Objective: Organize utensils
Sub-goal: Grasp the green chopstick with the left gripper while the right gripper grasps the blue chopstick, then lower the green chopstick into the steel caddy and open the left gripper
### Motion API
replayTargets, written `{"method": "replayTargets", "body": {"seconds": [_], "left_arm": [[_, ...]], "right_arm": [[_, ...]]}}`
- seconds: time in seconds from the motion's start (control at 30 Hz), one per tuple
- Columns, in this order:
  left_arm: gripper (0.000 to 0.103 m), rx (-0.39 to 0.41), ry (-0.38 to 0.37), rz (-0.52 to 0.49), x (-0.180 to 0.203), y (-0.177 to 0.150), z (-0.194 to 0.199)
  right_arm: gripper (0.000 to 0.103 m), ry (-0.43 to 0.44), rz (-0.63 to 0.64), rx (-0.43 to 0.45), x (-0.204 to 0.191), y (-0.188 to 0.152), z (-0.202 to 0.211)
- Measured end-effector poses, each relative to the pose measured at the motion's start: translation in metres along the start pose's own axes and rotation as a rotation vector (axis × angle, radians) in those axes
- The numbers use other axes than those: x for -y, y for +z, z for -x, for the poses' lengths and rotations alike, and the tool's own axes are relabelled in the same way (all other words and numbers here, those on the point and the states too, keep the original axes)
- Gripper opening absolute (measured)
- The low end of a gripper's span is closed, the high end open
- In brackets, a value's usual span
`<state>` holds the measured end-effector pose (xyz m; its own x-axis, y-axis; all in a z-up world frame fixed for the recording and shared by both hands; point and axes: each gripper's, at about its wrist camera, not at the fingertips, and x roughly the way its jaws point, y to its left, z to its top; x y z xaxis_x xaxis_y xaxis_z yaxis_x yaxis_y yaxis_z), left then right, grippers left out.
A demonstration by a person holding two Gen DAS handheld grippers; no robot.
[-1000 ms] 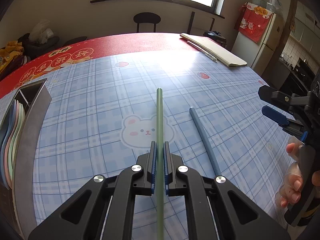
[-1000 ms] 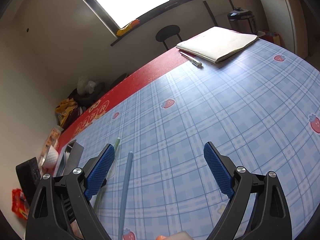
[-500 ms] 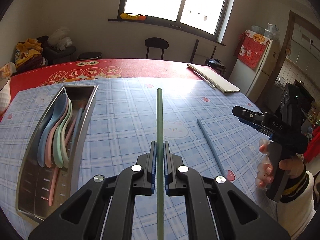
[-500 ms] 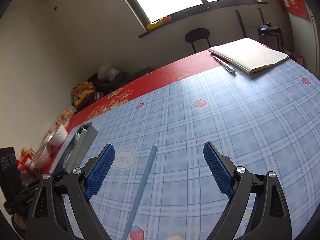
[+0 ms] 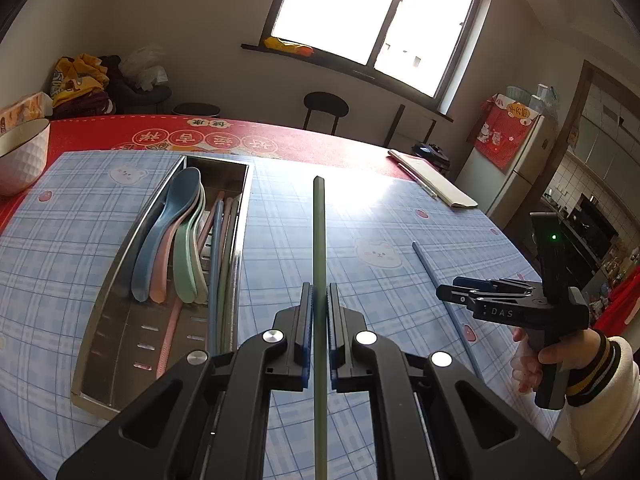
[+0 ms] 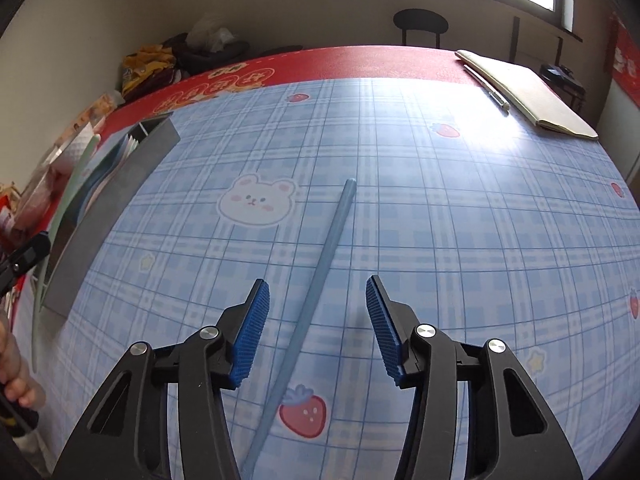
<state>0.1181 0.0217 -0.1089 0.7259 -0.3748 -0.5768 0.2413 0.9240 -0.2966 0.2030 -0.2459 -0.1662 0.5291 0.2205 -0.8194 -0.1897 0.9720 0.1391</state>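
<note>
Left wrist view: the left gripper point(image 5: 319, 312) is clenched on a green chopstick point(image 5: 319, 240), now carried over the table beside the steel utensil tray point(image 5: 120, 312), which has come into full view holding spoons point(image 5: 172, 240) and chopsticks; drop-off looks close.

Right wrist view: the right gripper point(image 6: 318, 320), its jaws just narrowed but touching nothing, straddles the blue chopstick point(image 6: 320, 276) lying on the tablecloth point(image 6: 480, 220); a pickup seems imminent

Both cameras ride the hand-held tools, looking along their fingers, tilted down, close above the tabletop point(image 5: 280, 220); both share the blue chopstick point(image 6: 320, 268) and metal tray point(image 5: 116, 300).
</note>
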Motion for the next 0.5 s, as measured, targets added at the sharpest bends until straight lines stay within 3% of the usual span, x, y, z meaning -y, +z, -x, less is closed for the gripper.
{"method": "replayTargets", "body": {"seconds": [0.17, 0.37, 0.5], "left_arm": [[0.007, 0.023, -0.02, 0.013, -0.011, -0.003, 0.01], [0.007, 0.047, -0.026, 0.033, -0.02, -0.002, 0.019], [0.007, 0.054, -0.029, 0.047, -0.026, -0.002, 0.023]], "right_arm": [[0.031, -0.084, 0.043, -0.032, -0.014, -0.002, -0.004], [0.011, -0.097, 0.09, -0.039, -0.03, -0.003, -0.003], [0.009, -0.078, 0.041, -0.022, -0.027, -0.004, -0.002]]}}
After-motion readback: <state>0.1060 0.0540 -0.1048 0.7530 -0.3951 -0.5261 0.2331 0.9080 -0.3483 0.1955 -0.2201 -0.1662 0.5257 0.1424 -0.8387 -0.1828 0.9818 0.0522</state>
